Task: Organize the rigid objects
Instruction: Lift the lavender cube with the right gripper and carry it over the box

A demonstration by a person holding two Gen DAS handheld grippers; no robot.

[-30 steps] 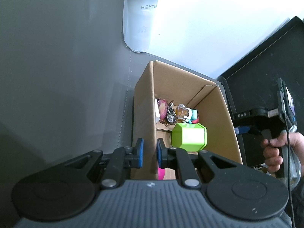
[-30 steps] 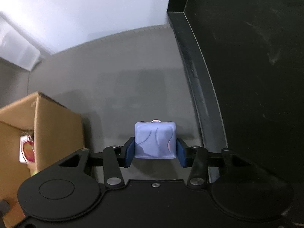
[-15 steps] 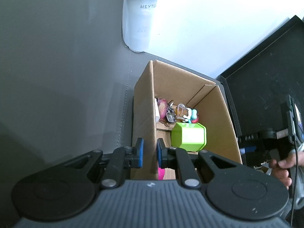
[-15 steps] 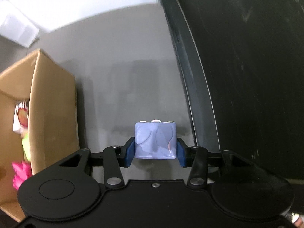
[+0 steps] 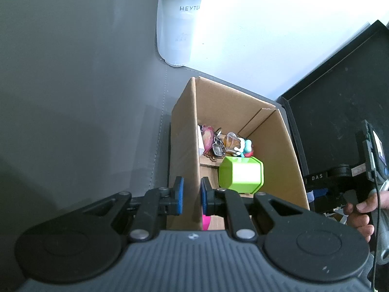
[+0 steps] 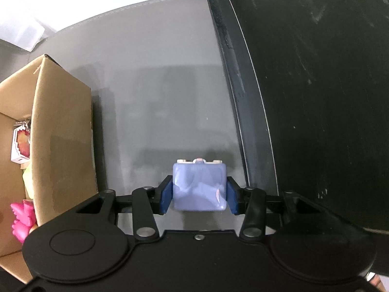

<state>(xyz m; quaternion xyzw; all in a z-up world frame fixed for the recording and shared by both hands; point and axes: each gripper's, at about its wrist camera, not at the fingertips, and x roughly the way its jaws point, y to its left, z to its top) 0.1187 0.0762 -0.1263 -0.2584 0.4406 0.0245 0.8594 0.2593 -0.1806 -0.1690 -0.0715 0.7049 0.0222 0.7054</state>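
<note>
The blue block (image 6: 199,189) sits pinched between the right gripper's (image 6: 199,196) pads, held above the grey mat (image 6: 158,92) in the strip between the box (image 6: 60,131) and the black tray (image 6: 316,85), not yet over the box opening. The left gripper (image 5: 190,196) has its fingers drawn nearly together around the near box wall, apparently pinching it, though the wall's edge hides the contact. The likely trouble is release too soon: the block would drop on the mat beside the box, or clip the rim and bounce off. A glossy, rounded block might also slip from flat pads if it tilts. The left view alone shows the box's contents, a green cup (image 5: 240,174), keys (image 5: 218,146) and small toys, plus a white bottle (image 5: 178,22) behind and the hand (image 5: 362,213) on the right grip; the right view alone shows the block itself and a pink toy (image 6: 22,217).
</note>
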